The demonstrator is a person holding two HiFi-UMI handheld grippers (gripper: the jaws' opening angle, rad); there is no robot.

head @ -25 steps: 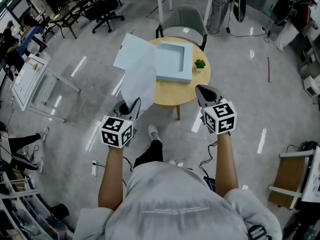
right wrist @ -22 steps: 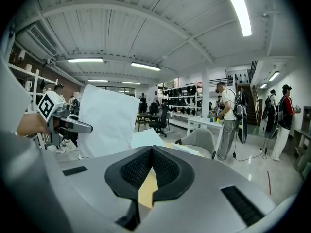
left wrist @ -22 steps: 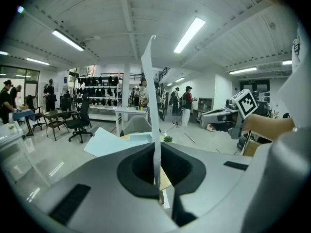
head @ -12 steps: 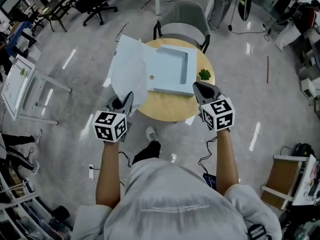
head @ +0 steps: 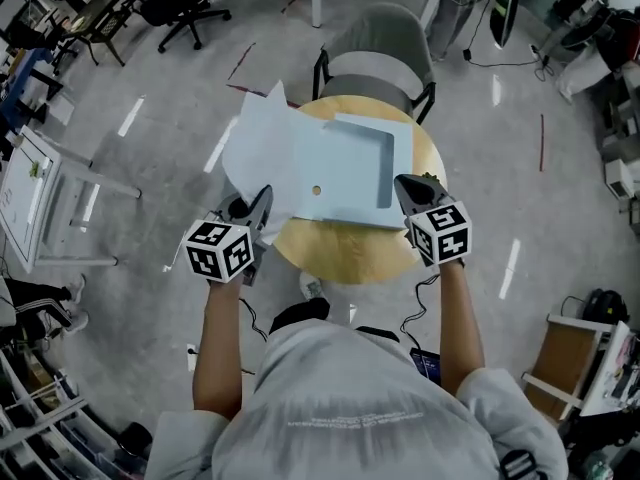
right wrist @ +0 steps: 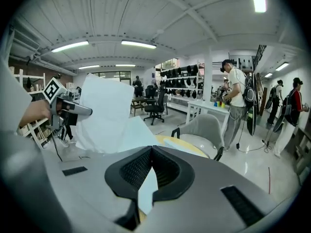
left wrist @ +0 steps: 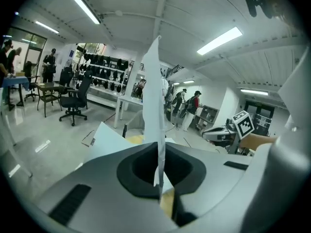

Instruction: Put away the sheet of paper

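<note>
Head view: a round wooden table (head: 350, 258) carries a shallow pale blue box (head: 340, 173) that lies open and covers most of the far and middle part of the top. A grey chair (head: 380, 53) stands at the table's far edge.

The left gripper (head: 262, 200) hangs at the table's left edge with its jaws pinching the near edge of the sheet of paper (head: 258, 148). The white sheet rises from the jaws and spreads over the left edge of the table. Its right part overlaps the left side of the box, while its left part juts out over the floor.

In the left gripper view the sheet (left wrist: 154, 96) shows edge-on as a thin upright strip, clamped in the slot where the two jaws of the left gripper (left wrist: 159, 147) meet.

The right gripper (head: 408, 184) sits over the table's right edge, just beside the near right corner of the box. In the right gripper view the jaws of the right gripper (right wrist: 151, 149) are pressed together at the tips with nothing between them. The sheet (right wrist: 104, 113) and the left gripper (right wrist: 73, 111) show on the left of that view.
</note>
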